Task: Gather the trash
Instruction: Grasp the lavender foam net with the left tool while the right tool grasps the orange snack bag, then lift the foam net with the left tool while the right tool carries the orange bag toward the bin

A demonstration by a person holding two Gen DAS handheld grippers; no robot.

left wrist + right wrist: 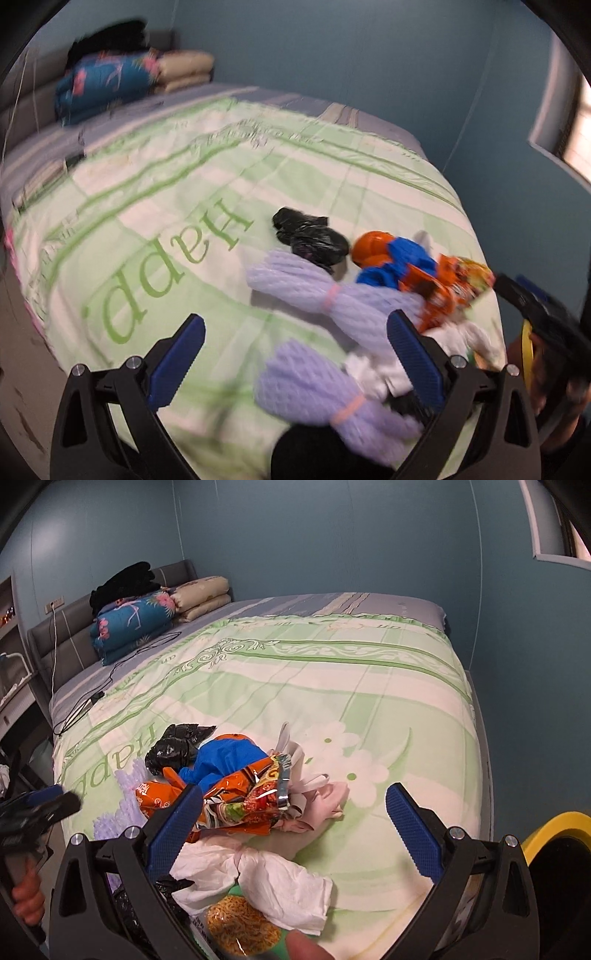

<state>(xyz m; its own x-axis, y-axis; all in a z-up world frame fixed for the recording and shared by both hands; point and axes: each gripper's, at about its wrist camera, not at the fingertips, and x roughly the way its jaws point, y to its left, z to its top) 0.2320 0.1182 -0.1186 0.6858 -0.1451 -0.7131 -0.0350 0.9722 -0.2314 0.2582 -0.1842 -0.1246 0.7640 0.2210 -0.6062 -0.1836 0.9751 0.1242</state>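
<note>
A pile of trash lies on the bed's green quilt (388, 686). It holds an orange snack wrapper (240, 797), a blue bag (225, 760), a crumpled black bag (173, 749), white tissue (280, 882), pink cloth (325, 801) and a noodle packet (240, 930). In the left wrist view two purple foam nets (332, 299) (314, 391) lie by the black bag (314, 240) and the orange wrapper (443, 295). My left gripper (295, 354) is open over the nearer net. My right gripper (295, 823) is open above the wrapper and tissue.
Folded blankets (136, 624) and black clothing (125, 579) sit at the headboard. A black cable (110, 679) runs over the quilt's left edge. A yellow-rimmed bin (561, 834) stands at the bed's near right. Blue walls surround the bed.
</note>
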